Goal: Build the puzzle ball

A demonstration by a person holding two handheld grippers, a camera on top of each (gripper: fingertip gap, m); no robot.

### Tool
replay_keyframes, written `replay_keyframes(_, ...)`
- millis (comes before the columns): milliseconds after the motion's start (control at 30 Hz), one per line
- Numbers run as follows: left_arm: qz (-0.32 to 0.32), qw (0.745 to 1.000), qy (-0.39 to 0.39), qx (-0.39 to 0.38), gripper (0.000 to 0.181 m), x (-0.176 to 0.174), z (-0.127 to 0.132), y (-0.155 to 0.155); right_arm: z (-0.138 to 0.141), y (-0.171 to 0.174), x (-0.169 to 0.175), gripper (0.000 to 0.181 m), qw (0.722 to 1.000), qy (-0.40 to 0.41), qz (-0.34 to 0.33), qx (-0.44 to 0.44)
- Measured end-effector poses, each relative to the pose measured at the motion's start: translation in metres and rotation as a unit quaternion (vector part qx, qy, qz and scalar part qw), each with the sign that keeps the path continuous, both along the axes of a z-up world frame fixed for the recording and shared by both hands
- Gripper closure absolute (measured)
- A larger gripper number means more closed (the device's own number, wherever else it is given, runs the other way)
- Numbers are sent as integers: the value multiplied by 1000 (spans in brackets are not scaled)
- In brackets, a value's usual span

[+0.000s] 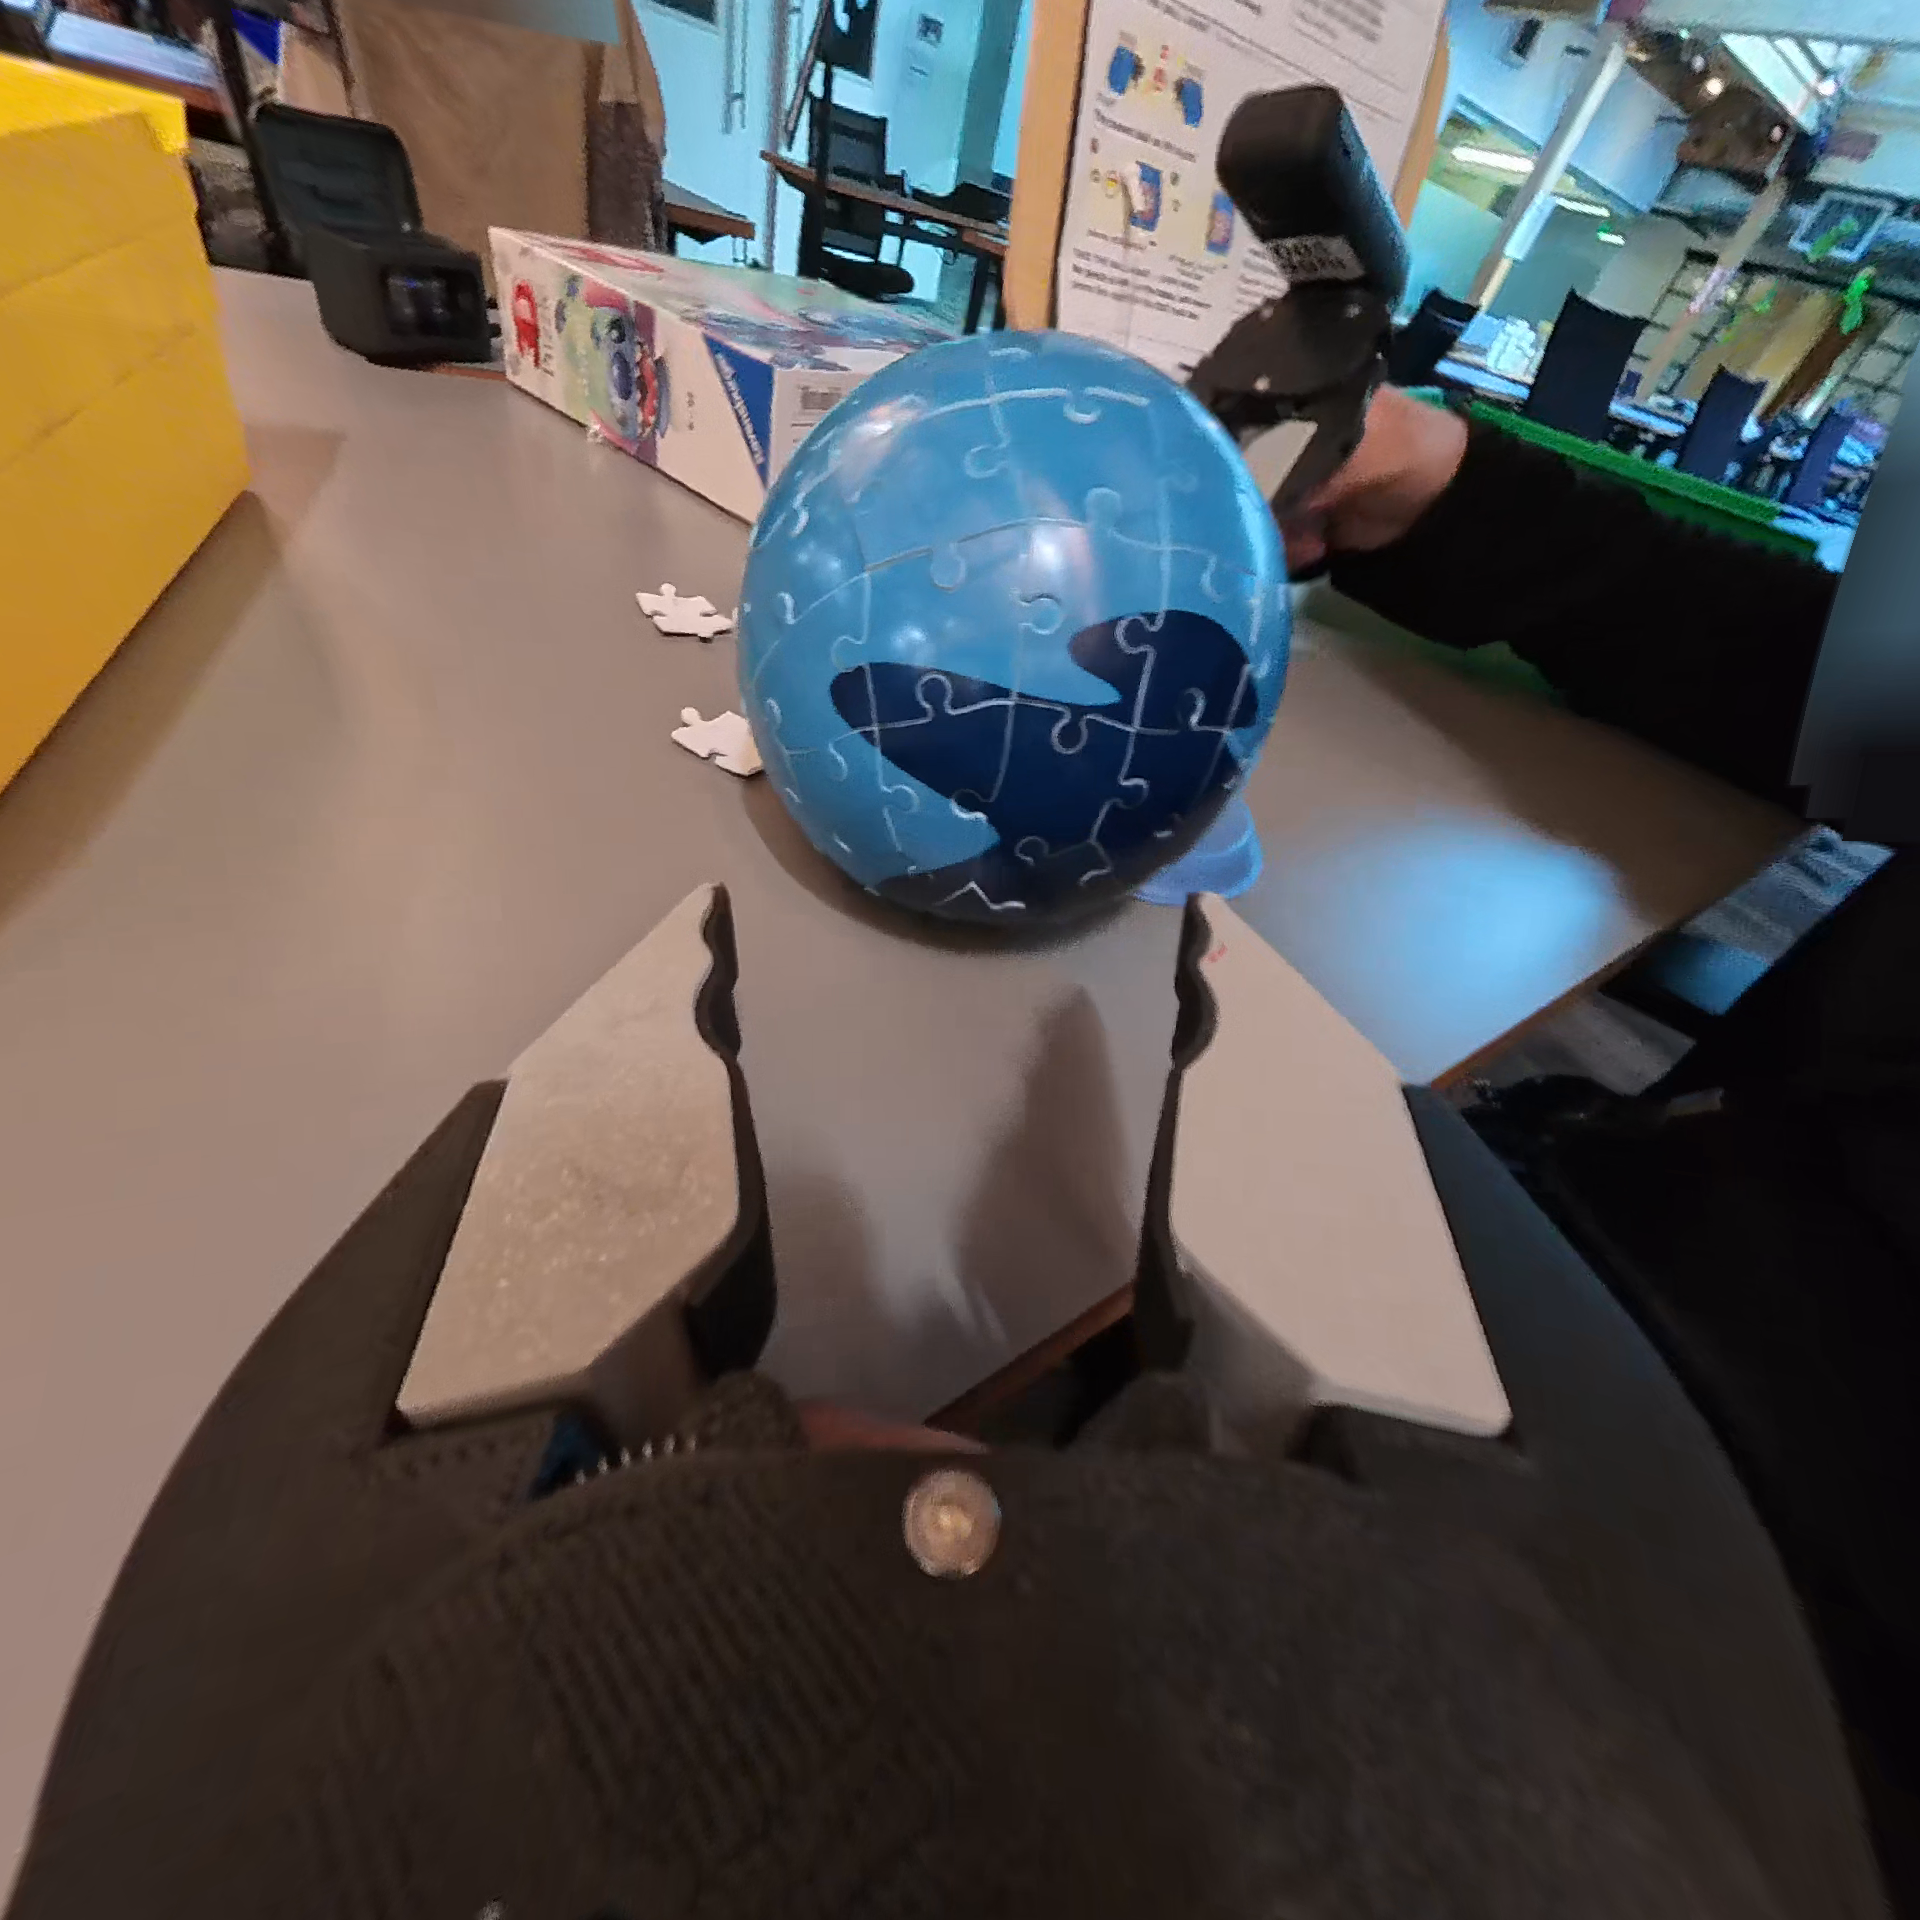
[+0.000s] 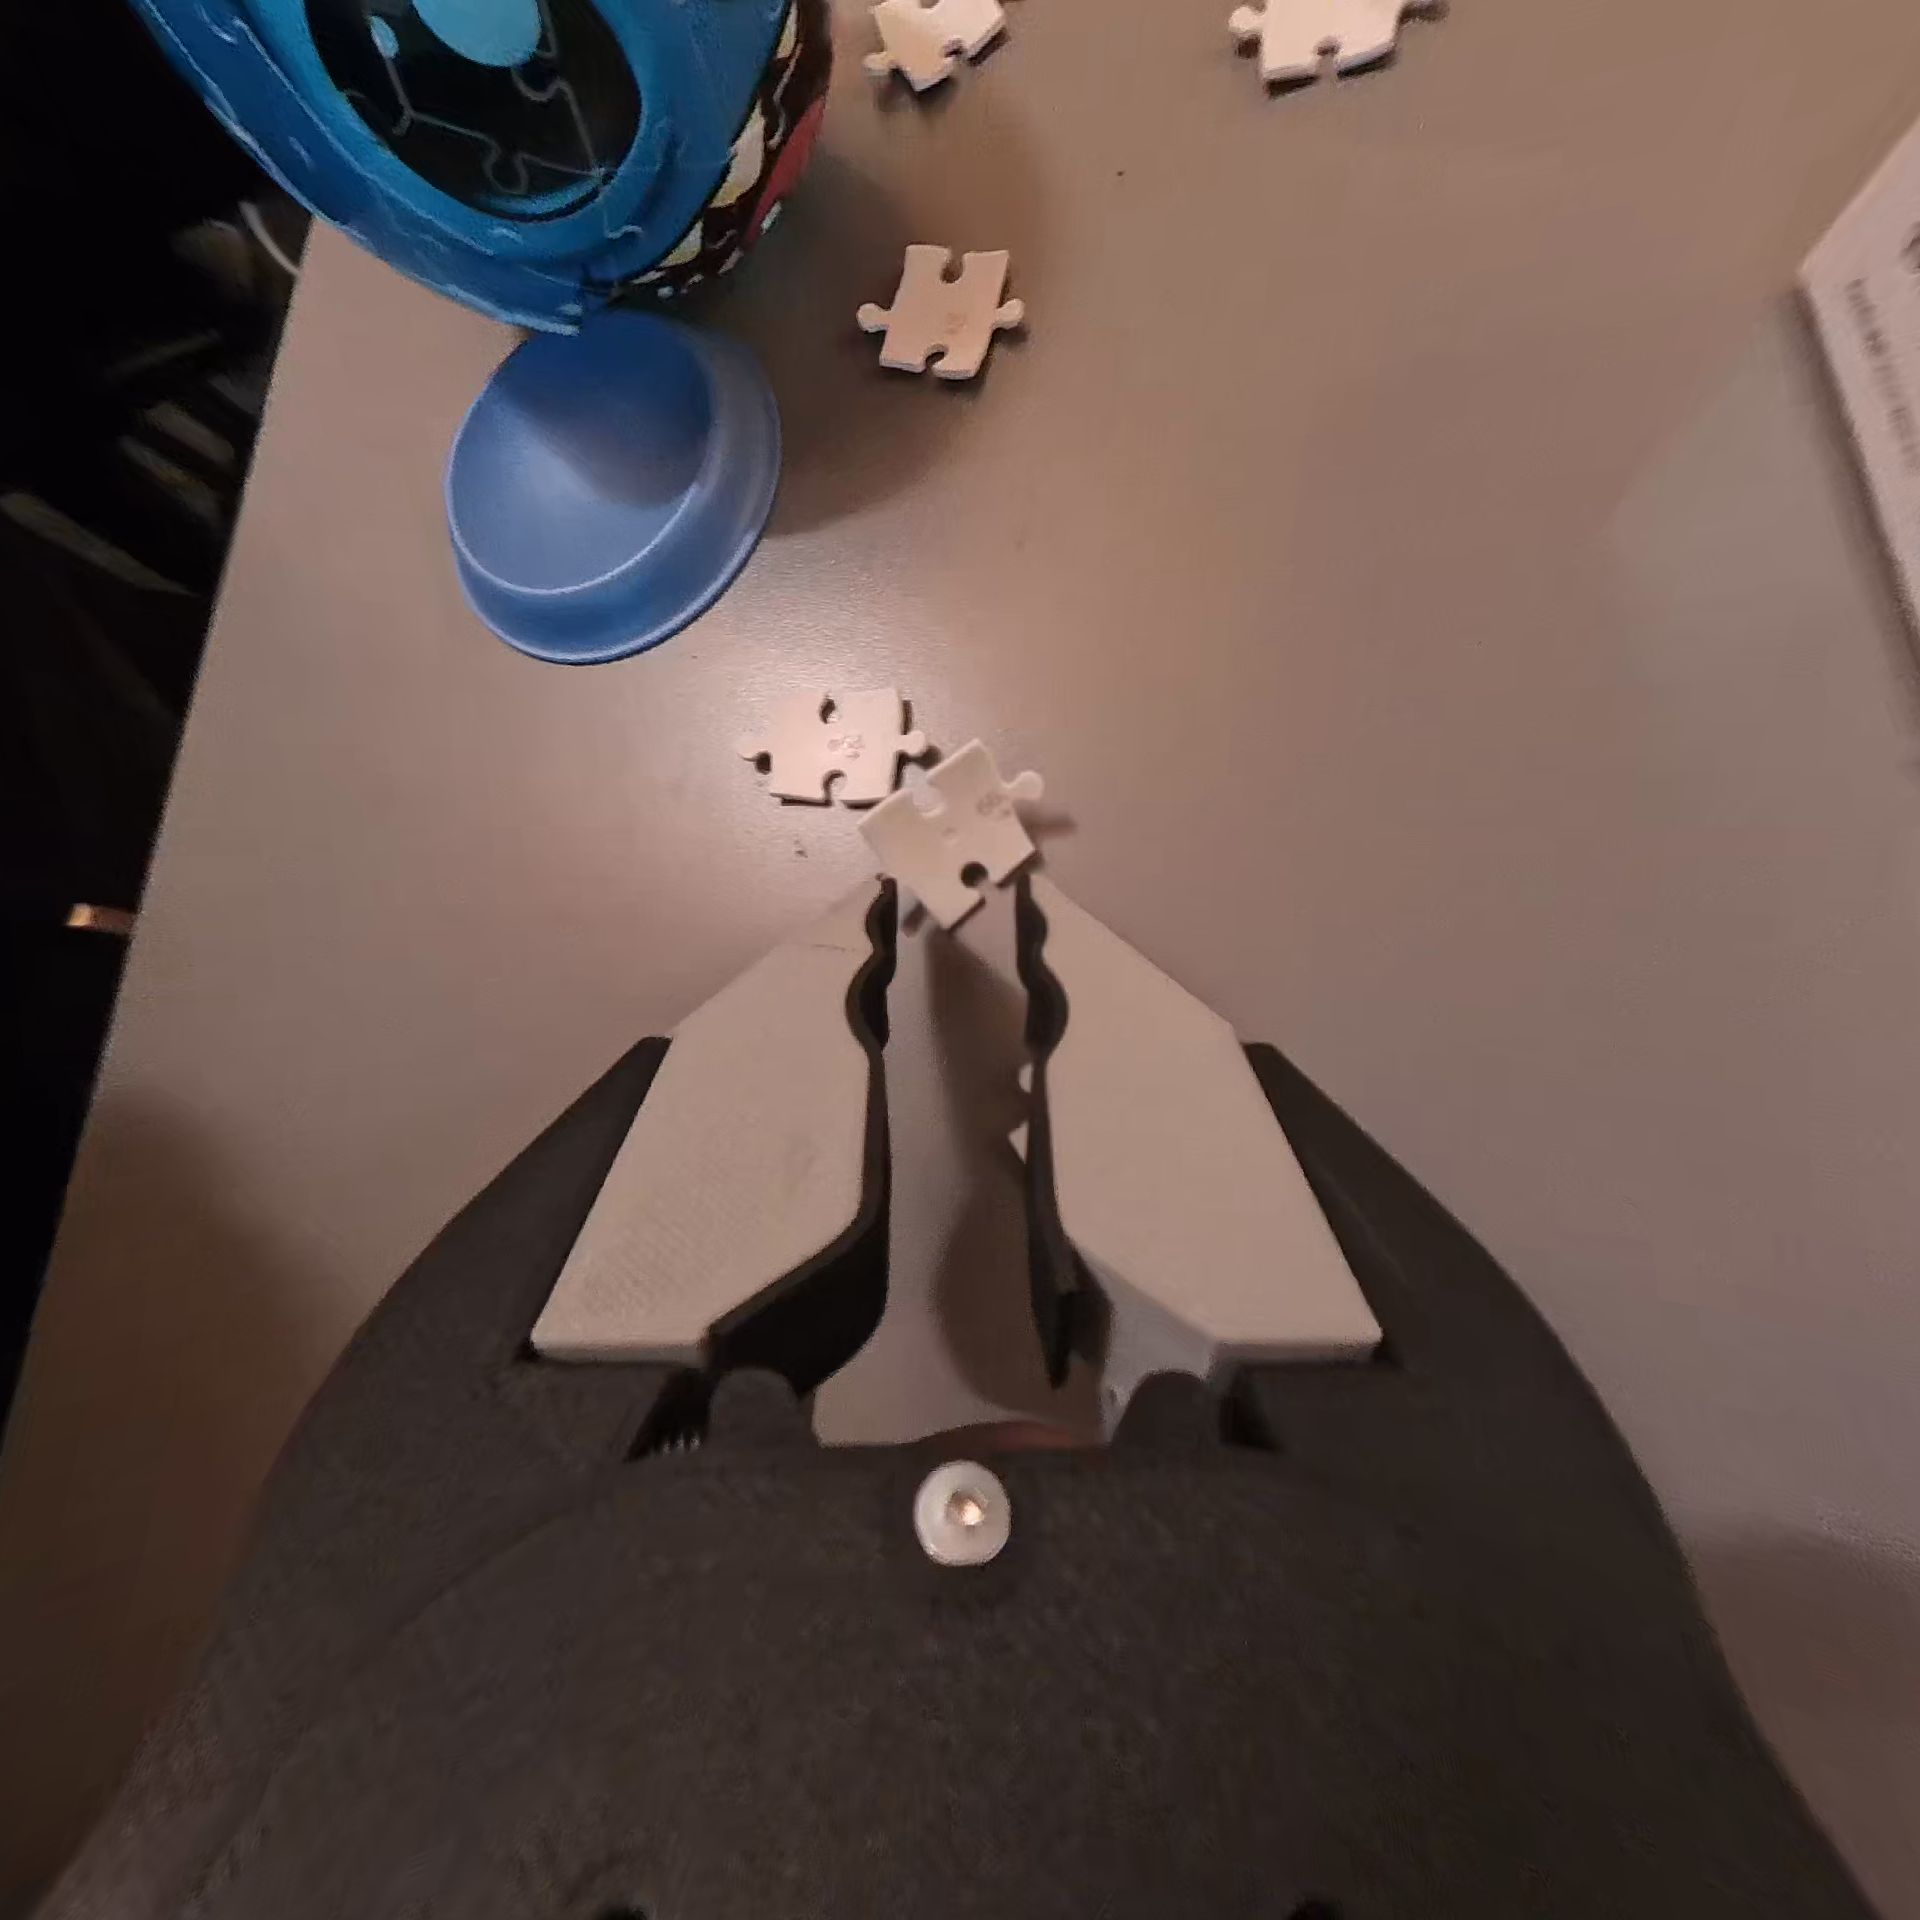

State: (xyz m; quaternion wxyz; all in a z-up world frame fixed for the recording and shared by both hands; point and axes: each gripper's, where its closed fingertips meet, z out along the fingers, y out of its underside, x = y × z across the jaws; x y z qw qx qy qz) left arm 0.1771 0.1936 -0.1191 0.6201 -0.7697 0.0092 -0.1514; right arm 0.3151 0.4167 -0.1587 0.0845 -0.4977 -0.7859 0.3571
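In the right wrist view, the right tongs (image 2: 954,894) sit low in the middle of the frame, pinching a white puzzle piece (image 2: 954,840) by its lower corner so that it tilts up off the grey tabletop (image 2: 1351,623). Just beyond it, slightly left, a second white piece (image 2: 836,764) lies flat, its edge close to the held one. Farther up and left stands a blue plastic cup-shaped stand (image 2: 613,488), which holds nothing. Behind that, in the upper left corner, is the puzzle ball (image 2: 468,135), showing a round opening rimmed in blue with dark inside; whether the ball touches the stand cannot be told. Three more white loose pieces (image 2: 945,312) lie toward the top centre and top right, and a printed sheet (image 2: 1870,343) runs along the right edge. In the left wrist view, the left tongs (image 1: 956,935) fill the lower frame, spread wide and holding nothing, hovering over the tabletop just short of the ball (image 1: 1013,634), which rests mid-frame with its light and dark blue side facing the camera. Two white pieces lie beside the ball on its left. Beyond, a long printed box (image 1: 675,353) lies on the tabletop, a yellow box (image 1: 94,416) at far left, a black case (image 1: 384,281) behind, and an office room with chairs and desks in the background.
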Motion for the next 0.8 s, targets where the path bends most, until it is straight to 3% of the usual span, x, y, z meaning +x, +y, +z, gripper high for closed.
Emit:
replay_keyframes(67,-13,1000,8,-10,92,2,2,-4,12,6,2,161,1000,14,-12,11)
replay_keyframes(167,-20,999,-23,-17,87,0,18,-4,42,-7,3,151,997,21,-46,-65)
replay_keyframes(267,-24,998,-54,-17,87,-5,38,-2,66,-39,-3,136,990,32,-65,-125)
replay_keyframes(400,-32,997,-64,-14,84,-9,58,12,74,-95,-18,119,979,15,-66,-191)
replay_keyframes(567,-42,998,-35,-10,85,-11,64,30,71,-112,-55,113,981,53,-103,-155)
replay_keyframes(667,-43,999,2,0,84,-13,64,35,77,-123,-66,111,982,69,-92,-151)
replay_keyframes(800,-79,997,-12,-8,82,-4,60,35,77,-130,-77,112,987,79,-86,-115)
